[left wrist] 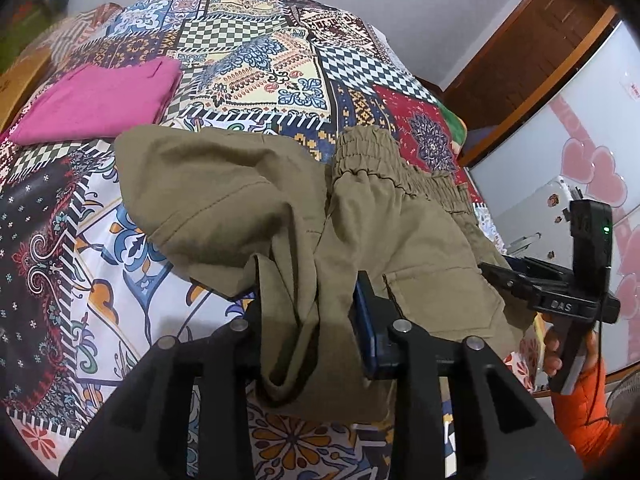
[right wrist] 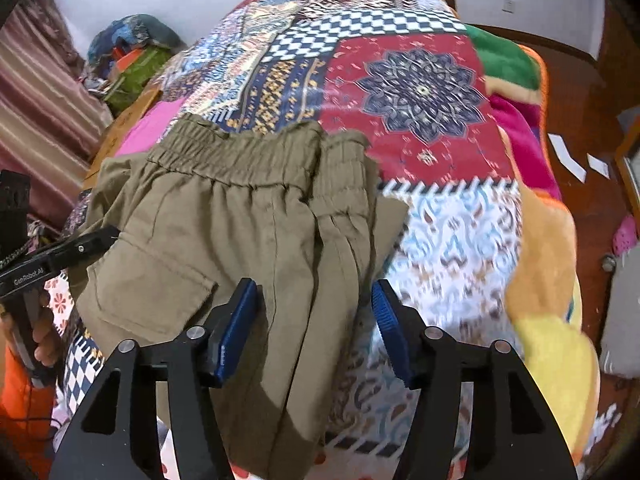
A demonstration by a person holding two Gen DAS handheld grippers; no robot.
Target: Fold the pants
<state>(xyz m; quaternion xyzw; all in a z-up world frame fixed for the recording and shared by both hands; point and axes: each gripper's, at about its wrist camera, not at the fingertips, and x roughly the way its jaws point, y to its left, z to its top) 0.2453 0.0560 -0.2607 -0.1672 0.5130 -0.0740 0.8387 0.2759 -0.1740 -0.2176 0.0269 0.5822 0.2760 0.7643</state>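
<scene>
Olive pants (left wrist: 224,200) lie crumpled on the patchwork bed cover (left wrist: 260,60), elastic waistband (left wrist: 368,152) toward the right. My left gripper (left wrist: 308,312) is shut on a bunched fold of their fabric, which hangs between its fingers. In the right wrist view the pants (right wrist: 224,232) show the waistband (right wrist: 240,156) at the far end and a patch pocket (right wrist: 148,288) at the left. My right gripper (right wrist: 314,320) stands open over their right edge, its blue pads (right wrist: 236,328) apart and not pressing the cloth. The left gripper (right wrist: 96,242) reaches in at the pants' left side.
A folded pink garment (left wrist: 100,100) lies at the far left of the bed. A white cabinet with pink hearts (left wrist: 592,160) stands to the right. A colourful plush blanket (right wrist: 540,240) hangs over the bed's right edge. Bags and clothes (right wrist: 132,56) pile up at the back left.
</scene>
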